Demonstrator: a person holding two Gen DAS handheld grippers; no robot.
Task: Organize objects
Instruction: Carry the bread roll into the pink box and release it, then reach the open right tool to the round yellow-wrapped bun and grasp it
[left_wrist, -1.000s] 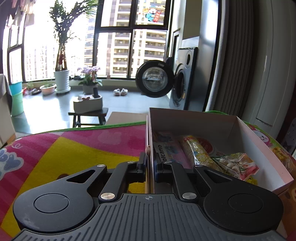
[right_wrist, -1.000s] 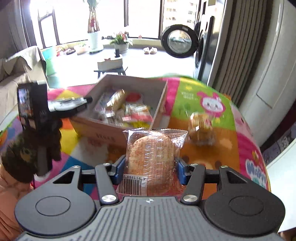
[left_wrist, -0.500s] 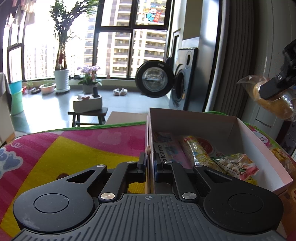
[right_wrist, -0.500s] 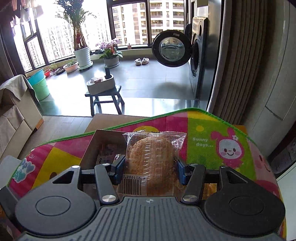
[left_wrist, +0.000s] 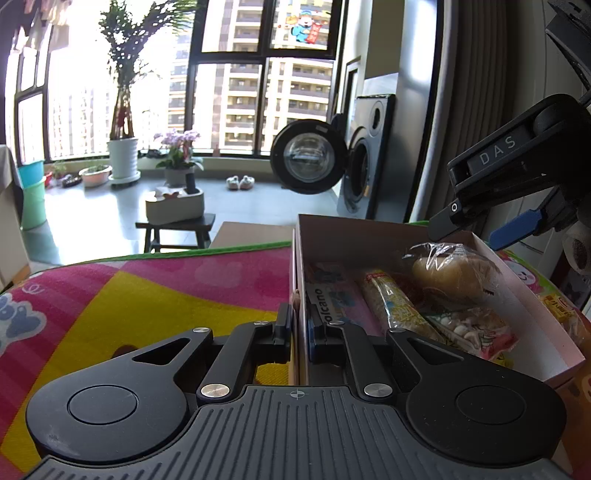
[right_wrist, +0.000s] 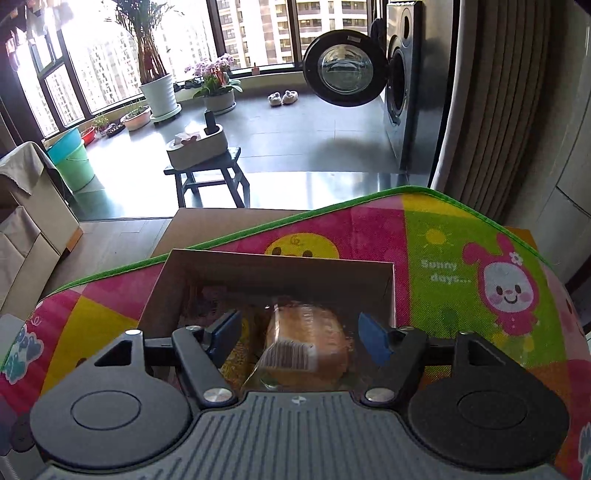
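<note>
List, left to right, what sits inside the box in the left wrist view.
Inside the cardboard box: blue-and-white packet printed "olcano" → long yellow wrapped snack → clear-wrapped bun, lying on the other packets at the right, under the open right tongs.

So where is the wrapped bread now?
The wrapped bread lies inside the cardboard box, on top of the other snack packets. In the right wrist view it sits between the fingers of the open right claw, untouched by either.
</note>
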